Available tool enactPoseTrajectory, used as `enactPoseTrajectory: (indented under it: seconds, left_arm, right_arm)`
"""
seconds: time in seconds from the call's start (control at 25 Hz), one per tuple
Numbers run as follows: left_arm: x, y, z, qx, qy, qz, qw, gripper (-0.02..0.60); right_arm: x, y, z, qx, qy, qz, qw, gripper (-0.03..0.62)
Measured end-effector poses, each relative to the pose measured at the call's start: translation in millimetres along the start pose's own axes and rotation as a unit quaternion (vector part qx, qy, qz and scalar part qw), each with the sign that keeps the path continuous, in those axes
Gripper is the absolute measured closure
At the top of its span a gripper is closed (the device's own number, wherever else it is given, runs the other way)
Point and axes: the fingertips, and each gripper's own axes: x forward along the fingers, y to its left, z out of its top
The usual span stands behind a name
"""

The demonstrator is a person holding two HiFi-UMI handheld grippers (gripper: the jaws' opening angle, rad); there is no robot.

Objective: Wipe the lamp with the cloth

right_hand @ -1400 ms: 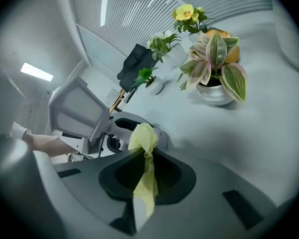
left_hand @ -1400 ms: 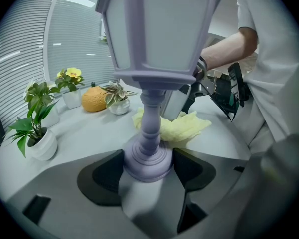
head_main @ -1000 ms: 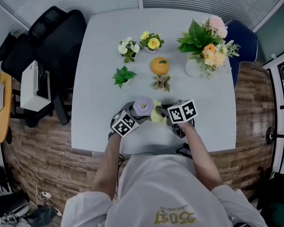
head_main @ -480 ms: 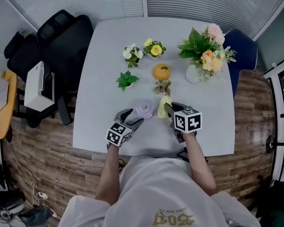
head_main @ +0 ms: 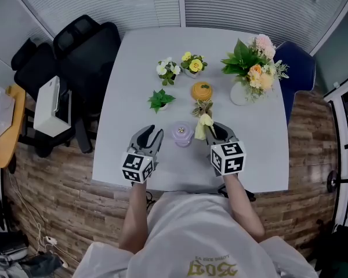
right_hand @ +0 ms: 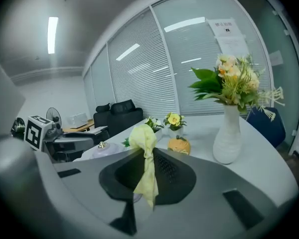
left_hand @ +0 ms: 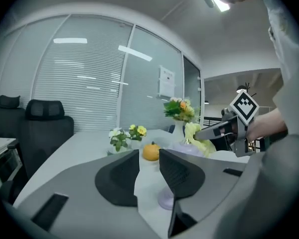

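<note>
The lamp (head_main: pixel 182 133) stands upright on the table (head_main: pixel 127 86) between the two tools. It is at about 9 o'clock from the right gripper (head_main: pixel 216 133), whose jaws are clamped on the yellow cloth (head_main: pixel 203 125), the bunched end just beside the shade, and at 3 o'clock from the left gripper (head_main: pixel 150 135), whose jaws are closing with nothing between them. The right gripper looks the nearer for a short sideways wipe, though the small sprig plant (head_main: pixel 202 106) at 12 o'clock from the cloth, with the orange ornament (head_main: pixel 202 90) beyond it, could be brushed.
</note>
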Motion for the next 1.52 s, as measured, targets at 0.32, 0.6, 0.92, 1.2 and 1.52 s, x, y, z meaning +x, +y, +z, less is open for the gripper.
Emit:
enactPoseTrajectory:
  seconds: [0.32, 0.6, 0.92, 1.2, 1.52]
  left_arm:
    - [-9.0, -2.1, 49.0, -0.006, -0.060, 0.022, 0.9980, 0.555]
    - [-8.3, -1.4, 61.0, -0.003, -0.051, 0.028, 0.9983, 0.578]
    - [-3.3, -4.1, 63.3, 0.015, -0.039, 0.035, 0.9985, 0.580]
    - [-1.4, -3.9, 60.6, 0.011, -0.036, 0.040, 0.9985, 0.580]
    - [0.6, -5.7, 55.9, 0.013, -0.028, 0.042, 0.9986, 0.580]
  right_arm:
    - [-12.6, 13.9, 31.6, -0.036, -0.061, -0.026, 0.997, 0.543]
    - [-19.4, 19.0, 46.0, -0.055, -0.085, -0.036, 0.994, 0.543]
    - [-20.9, 14.8, 46.0, -0.057, -0.086, -0.039, 0.994, 0.543]
    - [-22.6, 13.4, 41.8, -0.058, -0.082, -0.035, 0.994, 0.543]
    - [-23.6, 11.7, 37.7, -0.057, -0.076, -0.034, 0.995, 0.545]
